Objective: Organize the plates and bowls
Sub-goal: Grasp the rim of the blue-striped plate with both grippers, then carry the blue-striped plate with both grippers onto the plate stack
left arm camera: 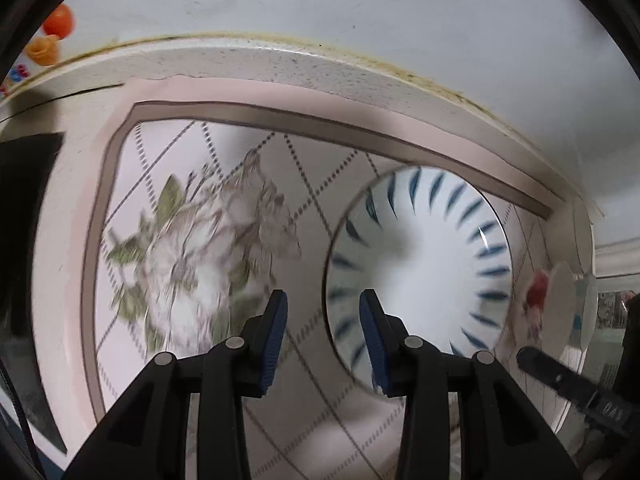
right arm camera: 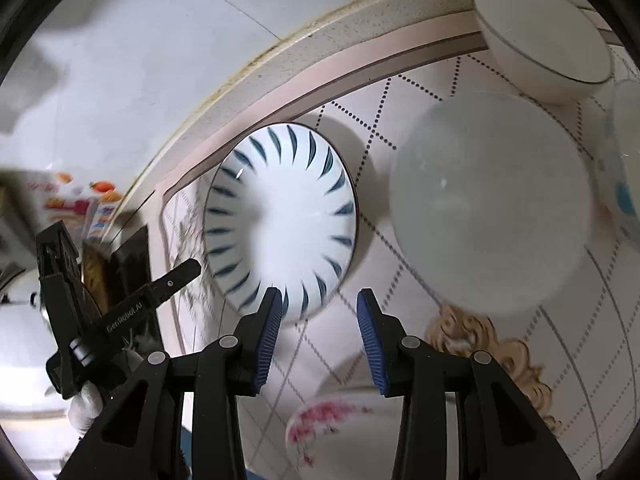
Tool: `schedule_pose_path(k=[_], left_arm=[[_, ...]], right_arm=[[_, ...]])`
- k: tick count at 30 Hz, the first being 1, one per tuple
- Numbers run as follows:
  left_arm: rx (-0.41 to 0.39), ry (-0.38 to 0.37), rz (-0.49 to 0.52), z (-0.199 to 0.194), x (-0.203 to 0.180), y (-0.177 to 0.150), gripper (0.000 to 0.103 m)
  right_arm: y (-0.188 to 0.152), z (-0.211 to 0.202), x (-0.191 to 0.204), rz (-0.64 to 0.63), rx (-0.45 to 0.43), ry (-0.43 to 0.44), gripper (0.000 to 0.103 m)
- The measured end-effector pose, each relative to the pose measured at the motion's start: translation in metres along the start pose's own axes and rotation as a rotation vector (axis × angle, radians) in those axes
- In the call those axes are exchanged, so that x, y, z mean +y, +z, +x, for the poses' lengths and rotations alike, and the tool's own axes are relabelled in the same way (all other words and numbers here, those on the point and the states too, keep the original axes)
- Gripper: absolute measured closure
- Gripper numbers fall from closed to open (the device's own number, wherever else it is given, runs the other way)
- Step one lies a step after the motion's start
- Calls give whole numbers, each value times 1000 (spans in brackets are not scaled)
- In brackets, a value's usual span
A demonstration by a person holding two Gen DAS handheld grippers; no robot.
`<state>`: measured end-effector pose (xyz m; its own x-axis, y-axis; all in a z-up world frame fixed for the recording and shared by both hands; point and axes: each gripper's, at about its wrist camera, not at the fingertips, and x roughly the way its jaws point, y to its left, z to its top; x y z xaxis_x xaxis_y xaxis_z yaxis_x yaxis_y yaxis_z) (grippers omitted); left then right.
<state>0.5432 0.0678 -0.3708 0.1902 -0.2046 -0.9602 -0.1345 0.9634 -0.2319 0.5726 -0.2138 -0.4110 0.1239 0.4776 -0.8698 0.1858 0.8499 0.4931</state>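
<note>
Blue-striped plate sits flat on the tabletop, on the floral cloth, close to the pink border along the wall side. Using it as the reference: plain white plate lies just beside it, apart, not touching. White bowl sits past that white plate, at the cloth's border. Pink-flowered bowl is on the near side of the striped plate, partly hidden behind the right gripper.

Right gripper: jaws spread, nothing between the pads, hovering over cloth at the striped plate's near rim.

Left gripper: jaws also apart, empty, hanging just beside the striped plate's rim over the printed flowers. Frames are motion-blurred.
</note>
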Motion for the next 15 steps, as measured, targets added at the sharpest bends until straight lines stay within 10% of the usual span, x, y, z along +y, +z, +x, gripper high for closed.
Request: schedule_pose_path(k=[15], left_arm=[[89, -15, 135, 42, -17, 48, 71]], right_arm=[[23, 42, 8, 17, -49, -140, 66]])
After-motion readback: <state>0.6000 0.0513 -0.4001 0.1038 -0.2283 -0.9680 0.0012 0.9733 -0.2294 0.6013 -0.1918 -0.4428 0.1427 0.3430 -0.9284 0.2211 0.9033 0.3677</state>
